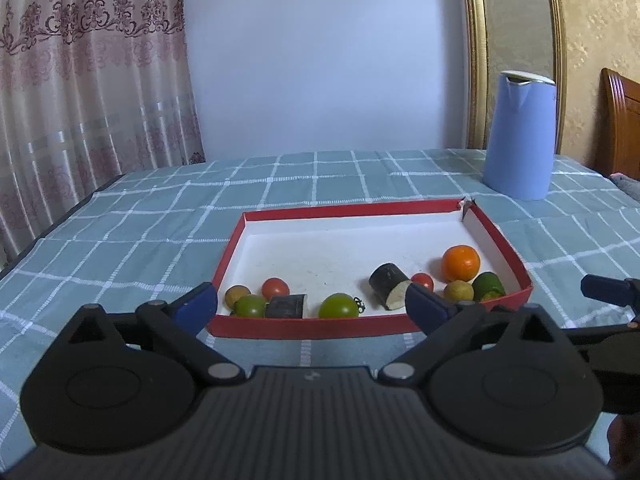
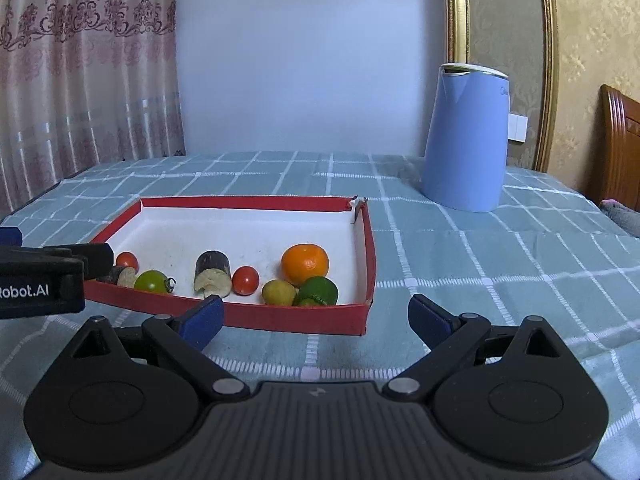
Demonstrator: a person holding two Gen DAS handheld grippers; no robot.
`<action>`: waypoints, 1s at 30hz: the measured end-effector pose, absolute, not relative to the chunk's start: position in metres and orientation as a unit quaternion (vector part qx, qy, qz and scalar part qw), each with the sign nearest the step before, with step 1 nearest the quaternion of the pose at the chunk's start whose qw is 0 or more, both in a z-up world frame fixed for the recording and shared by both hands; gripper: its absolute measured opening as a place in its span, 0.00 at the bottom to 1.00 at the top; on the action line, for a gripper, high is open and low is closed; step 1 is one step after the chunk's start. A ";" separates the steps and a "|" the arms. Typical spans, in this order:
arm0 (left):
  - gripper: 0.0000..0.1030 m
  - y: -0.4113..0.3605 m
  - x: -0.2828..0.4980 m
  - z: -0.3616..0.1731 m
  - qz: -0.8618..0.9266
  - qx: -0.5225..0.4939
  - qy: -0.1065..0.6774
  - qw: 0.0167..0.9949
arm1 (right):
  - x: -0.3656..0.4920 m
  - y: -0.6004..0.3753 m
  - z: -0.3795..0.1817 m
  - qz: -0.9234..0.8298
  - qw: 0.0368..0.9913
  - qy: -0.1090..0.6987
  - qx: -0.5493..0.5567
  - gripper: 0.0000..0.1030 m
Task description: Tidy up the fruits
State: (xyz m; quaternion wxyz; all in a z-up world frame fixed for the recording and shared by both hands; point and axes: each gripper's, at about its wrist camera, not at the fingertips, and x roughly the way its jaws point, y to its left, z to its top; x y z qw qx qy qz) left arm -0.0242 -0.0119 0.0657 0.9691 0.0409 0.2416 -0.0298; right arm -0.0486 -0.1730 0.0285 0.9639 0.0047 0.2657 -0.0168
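Your left gripper [image 1: 311, 304] hangs wide open and empty just before the red tray [image 1: 504, 240]; your right gripper [image 2: 316, 316] likewise gapes, holding nothing. All fruit lies along the tray's near wall, likely within easy reach. Only the right view shows the orange [image 2: 305, 264] unblocked; the left view alone shows the brown fruit [image 1: 237, 294].
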 end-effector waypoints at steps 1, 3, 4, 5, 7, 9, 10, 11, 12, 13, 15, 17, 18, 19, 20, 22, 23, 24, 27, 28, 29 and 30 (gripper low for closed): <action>0.97 -0.012 -0.024 0.065 -0.030 0.041 0.243 0.969 | -0.048 -0.174 0.028 -0.016 0.963 0.268 0.009 0.96; 0.97 -0.011 -0.023 0.063 -0.029 0.041 0.246 0.968 | -0.047 -0.176 0.026 -0.019 0.963 0.268 0.014 0.96; 0.97 -0.011 -0.022 0.063 -0.029 0.039 0.248 0.967 | -0.046 -0.176 0.026 -0.021 0.963 0.268 0.015 0.96; 0.98 -0.010 -0.021 0.062 -0.028 0.037 0.250 0.967 | -0.046 -0.177 0.025 -0.022 0.963 0.269 0.015 0.96; 1.00 -0.010 -0.020 0.060 -0.026 0.033 0.256 0.966 | -0.046 -0.178 0.025 -0.024 0.963 0.269 0.016 0.96; 1.00 -0.009 -0.019 0.059 -0.024 0.029 0.259 0.965 | -0.046 -0.177 0.025 -0.022 0.963 0.269 0.013 0.96; 1.00 -0.009 -0.019 0.059 -0.024 0.030 0.259 0.965 | -0.046 -0.176 0.025 -0.022 0.963 0.269 0.012 0.96; 1.00 -0.009 -0.019 0.059 -0.021 0.032 0.257 0.966 | -0.046 -0.176 0.025 -0.022 0.963 0.268 0.013 0.96; 1.00 -0.009 -0.019 0.059 -0.019 0.032 0.255 0.966 | -0.046 -0.176 0.025 -0.021 0.963 0.267 0.012 0.96; 1.00 -0.009 -0.019 0.059 -0.019 0.033 0.255 0.966 | -0.046 -0.175 0.025 -0.021 0.963 0.268 0.011 0.96; 1.00 -0.008 -0.019 0.059 -0.021 0.030 0.257 0.966 | -0.046 -0.175 0.025 -0.022 0.963 0.268 0.011 0.96; 1.00 -0.008 -0.019 0.059 -0.023 0.026 0.259 0.965 | -0.046 -0.175 0.025 -0.022 0.963 0.269 0.012 0.96; 1.00 -0.007 -0.019 0.059 -0.023 0.026 0.261 0.965 | -0.046 -0.175 0.025 -0.023 0.963 0.269 0.012 0.96; 1.00 -0.007 -0.018 0.058 -0.023 0.027 0.263 0.964 | -0.046 -0.175 0.025 -0.023 0.963 0.269 0.012 0.96; 1.00 -0.007 -0.018 0.058 -0.023 0.028 0.264 0.964 | -0.045 -0.175 0.025 -0.022 0.963 0.270 0.012 0.96; 1.00 -0.007 -0.019 0.057 -0.023 0.029 0.263 0.964 | -0.045 -0.174 0.024 -0.022 0.962 0.271 0.011 0.96; 1.00 -0.007 -0.019 0.057 -0.021 0.030 0.263 0.964 | -0.044 -0.174 0.024 -0.022 0.962 0.271 0.011 0.96; 1.00 -0.007 -0.019 0.057 -0.020 0.031 0.263 0.964 | -0.044 -0.174 0.024 -0.022 0.962 0.271 0.010 0.96; 1.00 -0.005 -0.019 0.056 -0.022 0.029 0.263 0.964 | -0.043 -0.173 0.023 -0.021 0.961 0.274 0.011 0.96; 1.00 -0.006 -0.018 0.056 -0.024 0.028 0.264 0.964 | -0.043 -0.173 0.022 -0.022 0.961 0.275 0.012 0.96; 1.00 -0.005 -0.018 0.055 -0.026 0.027 0.266 0.963 | -0.042 -0.173 0.022 -0.021 0.961 0.275 0.011 0.96; 1.00 -0.005 -0.017 0.054 -0.027 0.028 0.269 0.962 | -0.042 -0.173 0.022 -0.021 0.961 0.276 0.011 0.96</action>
